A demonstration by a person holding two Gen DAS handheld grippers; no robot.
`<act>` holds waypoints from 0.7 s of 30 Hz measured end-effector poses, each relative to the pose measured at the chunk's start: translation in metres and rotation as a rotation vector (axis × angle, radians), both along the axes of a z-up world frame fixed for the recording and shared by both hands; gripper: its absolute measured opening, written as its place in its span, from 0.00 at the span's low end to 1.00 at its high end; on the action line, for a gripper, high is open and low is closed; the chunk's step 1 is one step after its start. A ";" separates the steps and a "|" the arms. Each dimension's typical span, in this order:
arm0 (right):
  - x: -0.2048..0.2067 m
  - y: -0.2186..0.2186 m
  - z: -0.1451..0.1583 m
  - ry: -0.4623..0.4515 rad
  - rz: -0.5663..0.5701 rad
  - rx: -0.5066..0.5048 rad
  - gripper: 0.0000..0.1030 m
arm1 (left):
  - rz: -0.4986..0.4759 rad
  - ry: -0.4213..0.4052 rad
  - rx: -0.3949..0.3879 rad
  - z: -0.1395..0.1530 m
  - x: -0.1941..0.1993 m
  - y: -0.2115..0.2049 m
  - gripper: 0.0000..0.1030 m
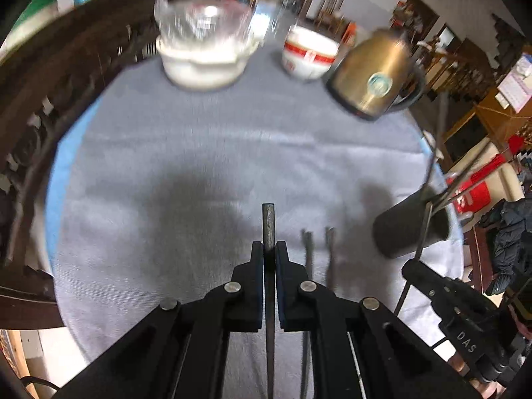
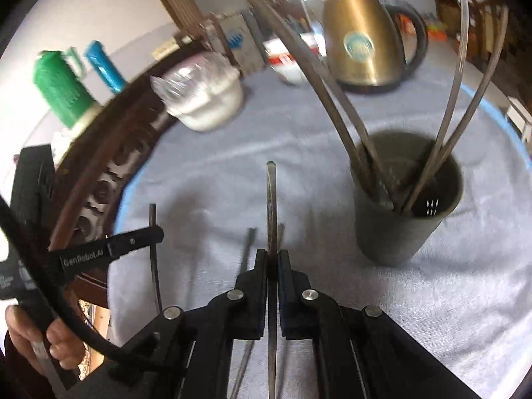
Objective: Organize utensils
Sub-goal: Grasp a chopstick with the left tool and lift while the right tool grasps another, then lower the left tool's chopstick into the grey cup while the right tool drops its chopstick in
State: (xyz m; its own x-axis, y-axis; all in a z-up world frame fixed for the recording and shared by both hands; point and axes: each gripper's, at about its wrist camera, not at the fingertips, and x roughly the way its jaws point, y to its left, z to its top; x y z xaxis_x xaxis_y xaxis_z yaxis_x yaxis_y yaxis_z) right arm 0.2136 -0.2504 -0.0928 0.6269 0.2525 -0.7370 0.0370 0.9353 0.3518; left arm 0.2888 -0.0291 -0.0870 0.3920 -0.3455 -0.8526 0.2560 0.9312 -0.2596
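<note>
Currently both my grippers hold one utensil each, above the bench.
Left gripper (image 1: 269,249) jaws clenched on a dark metal rod (image 1: 268,222); right gripper (image 2: 272,259) jaws clenched on a flat handle (image 2: 271,199); grey holder (image 2: 409,212) stands near right.

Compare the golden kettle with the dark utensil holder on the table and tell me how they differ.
The golden kettle is shiny brass-coloured metal; the utensil holder is matte dark grey. The kettle has a black side handle and a round sticker on its body; the holder is a plain cylinder with small slots in its wall. The kettle looks closed on top; the holder is open and has several long metal utensils leaning in it. The kettle stands farther back. Both stand upright on the grey tablecloth.
</note>
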 end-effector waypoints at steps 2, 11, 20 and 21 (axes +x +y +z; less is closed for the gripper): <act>-0.011 0.000 0.010 -0.031 0.013 0.008 0.06 | -0.002 -0.040 -0.012 0.017 -0.009 0.000 0.06; -0.050 0.000 0.057 -0.188 0.024 0.009 0.06 | -0.028 -0.186 -0.052 0.073 -0.042 -0.012 0.06; -0.076 -0.040 0.098 -0.375 -0.108 0.028 0.06 | -0.056 -0.311 -0.091 0.124 -0.065 -0.029 0.06; -0.077 -0.044 0.101 -0.386 -0.120 0.027 0.06 | -0.062 -0.326 -0.095 0.129 -0.067 -0.032 0.06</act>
State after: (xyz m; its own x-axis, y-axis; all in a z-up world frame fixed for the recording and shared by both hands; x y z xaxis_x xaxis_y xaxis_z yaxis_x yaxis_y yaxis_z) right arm 0.1370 -0.2944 0.0083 0.8824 0.1771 -0.4360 0.0056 0.9225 0.3861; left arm 0.2215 -0.0610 0.0417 0.6143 -0.4488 -0.6490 0.3949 0.8869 -0.2396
